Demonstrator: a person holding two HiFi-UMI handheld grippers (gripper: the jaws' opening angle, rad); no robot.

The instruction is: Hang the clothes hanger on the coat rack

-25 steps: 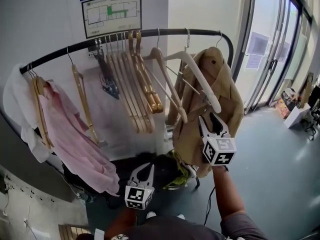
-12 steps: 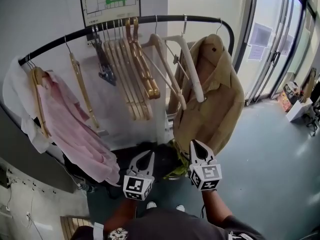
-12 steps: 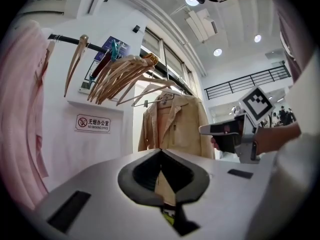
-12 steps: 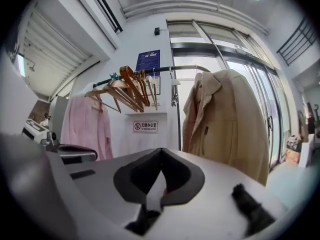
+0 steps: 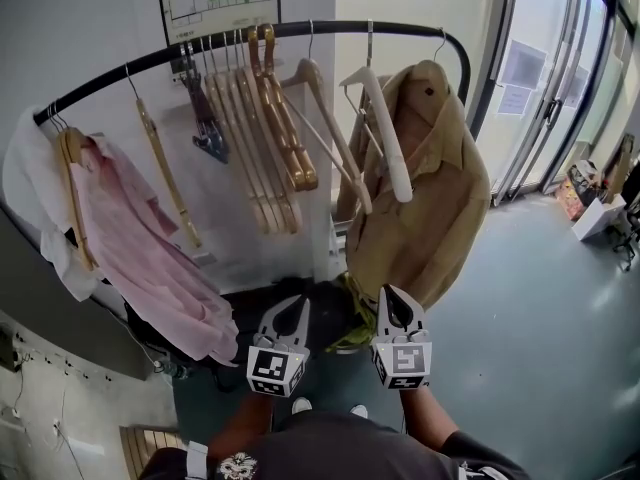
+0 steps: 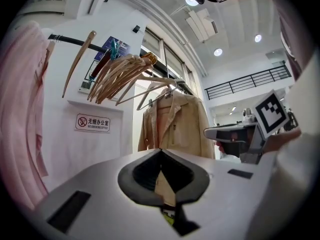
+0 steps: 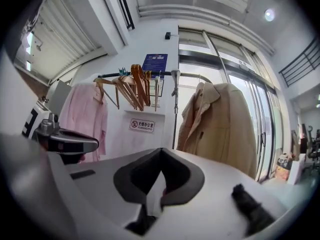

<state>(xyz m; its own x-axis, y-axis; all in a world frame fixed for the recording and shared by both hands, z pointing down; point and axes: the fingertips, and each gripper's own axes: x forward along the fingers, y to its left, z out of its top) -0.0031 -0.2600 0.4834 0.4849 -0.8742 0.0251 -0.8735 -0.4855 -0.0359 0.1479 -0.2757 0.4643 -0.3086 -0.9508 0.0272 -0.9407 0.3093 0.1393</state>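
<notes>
Seeing the white clothes hanger [image 5: 386,138] hanging on the coat rack [image 5: 330,28] at twelve o'clock, just beside the tan coat [image 5: 435,203]. Holding left gripper [image 5: 299,301] and right gripper [image 5: 386,291] at six o'clock, jaws pressed together, clamping nothing.

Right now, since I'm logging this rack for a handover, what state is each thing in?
White hanger: hooked on the rail, bare, not gripped.
Tan jacket: hanging on the rail.
Pink shirt: hanging on a wooden hanger.
Wooden hangers: bunched on the rail, bare.
Left gripper: shut, empty.
Right gripper: shut, empty.
</notes>
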